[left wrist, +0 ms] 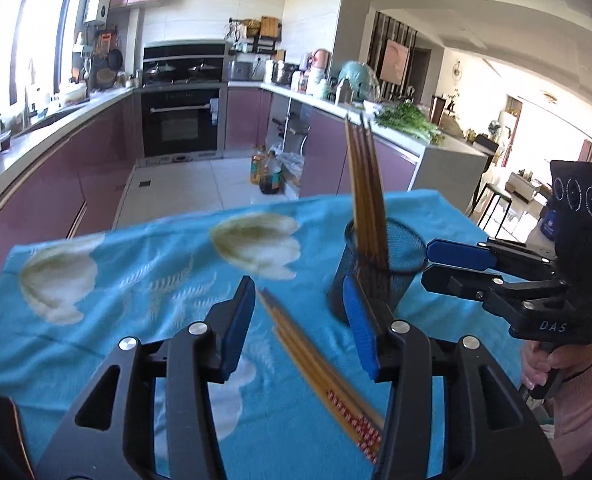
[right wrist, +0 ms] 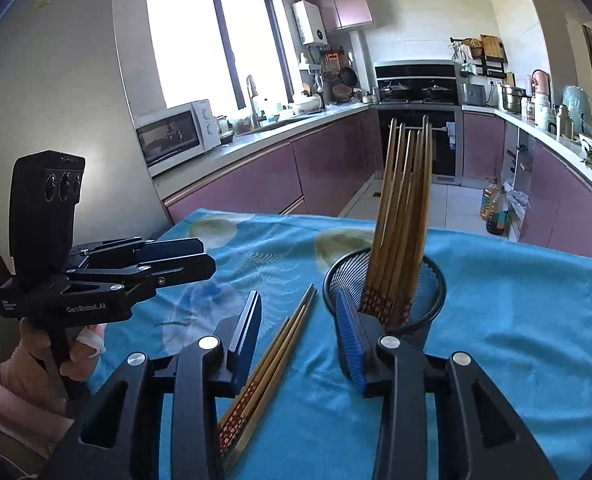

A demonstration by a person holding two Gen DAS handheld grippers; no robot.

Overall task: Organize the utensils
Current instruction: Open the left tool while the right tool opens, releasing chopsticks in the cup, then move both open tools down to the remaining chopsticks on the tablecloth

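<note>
We hold both tongs — left tongs, right tongs — spread apart, empty, beside the mesh cup over loose chopsticks.

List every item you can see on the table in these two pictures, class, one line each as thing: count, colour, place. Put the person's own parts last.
tablecloth: one, turquoise with pale leaf prints, covering the table.
mesh holder: one, black, upright on the cloth, right of centre.
standing chopsticks: a bundle, exact count unclear, wooden brown with red patterned ends, inside the holder, patterned ends down.
loose chopsticks: a few, count unclear, same colours, lying flat on the cloth left of the holder.
left tool: one, black with blue pads, open, above the loose chopsticks.
right tool: one, black with blue pads, open, empty, near the holder.
right hand: one, pink sleeve, gripping its tool's handle.
left hand: one, pink sleeve, gripping its handle.
</note>
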